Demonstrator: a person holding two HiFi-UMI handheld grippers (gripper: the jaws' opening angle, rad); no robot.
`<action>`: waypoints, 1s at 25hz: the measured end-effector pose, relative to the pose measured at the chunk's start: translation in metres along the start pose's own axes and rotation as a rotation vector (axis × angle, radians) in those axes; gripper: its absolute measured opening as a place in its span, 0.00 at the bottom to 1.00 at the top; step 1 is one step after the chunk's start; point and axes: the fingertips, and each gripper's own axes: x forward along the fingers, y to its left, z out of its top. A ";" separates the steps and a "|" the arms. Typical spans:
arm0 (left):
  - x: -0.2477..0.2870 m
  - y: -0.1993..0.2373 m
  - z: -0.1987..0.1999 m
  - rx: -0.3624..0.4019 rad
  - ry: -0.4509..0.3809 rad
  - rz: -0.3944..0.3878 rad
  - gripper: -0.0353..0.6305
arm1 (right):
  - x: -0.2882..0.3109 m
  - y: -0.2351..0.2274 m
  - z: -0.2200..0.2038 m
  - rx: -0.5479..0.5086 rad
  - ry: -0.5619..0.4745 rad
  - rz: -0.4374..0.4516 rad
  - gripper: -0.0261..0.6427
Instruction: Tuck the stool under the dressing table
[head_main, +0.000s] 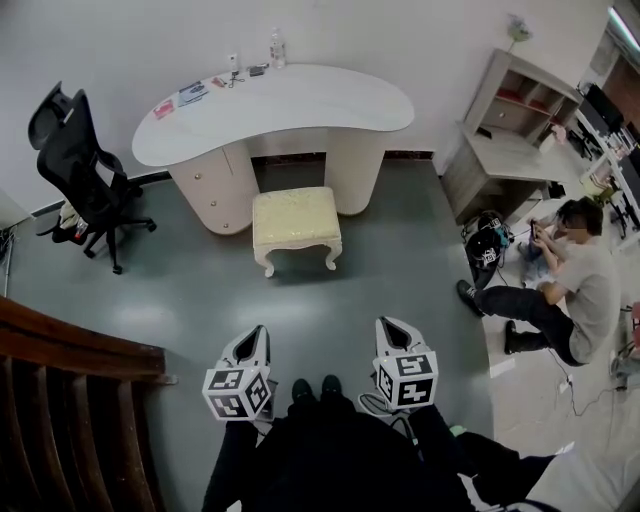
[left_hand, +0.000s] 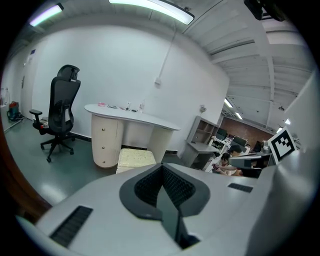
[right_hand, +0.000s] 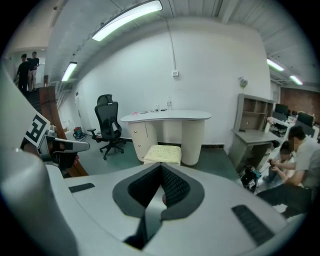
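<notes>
Fingers of left gripper (head_main: 258, 334) and right gripper (head_main: 391, 326) are pressed together, gripping nothing. Stool (head_main: 295, 222) stands just in front of dressing table (head_main: 300, 100), well apart from both grippers.

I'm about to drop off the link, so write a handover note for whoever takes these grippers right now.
Left gripper: jaws shut, nothing in them, held low in front of the operator.
Right gripper: the same, shut and empty.
Stool: stands upright on the floor in front of the dressing table, lined up with the gap between the drawer pedestal and the curved leg. Most of its seat is outside the tabletop's edge.
Done: nothing yet. Neither gripper touches the stool.
Left: walk up and push the stool straight into the gap.
Note: an office chair stands to the left and a person sits on the floor to the right, both off the path.
</notes>
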 end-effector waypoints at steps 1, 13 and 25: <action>0.001 0.000 -0.001 -0.003 0.003 0.000 0.06 | 0.001 -0.003 -0.002 -0.003 0.010 -0.015 0.05; 0.016 0.001 0.004 -0.006 0.006 0.043 0.06 | 0.008 -0.049 -0.016 0.070 0.070 -0.082 0.05; 0.022 0.008 0.019 0.015 -0.026 0.107 0.06 | 0.020 -0.075 -0.002 0.053 0.059 -0.086 0.05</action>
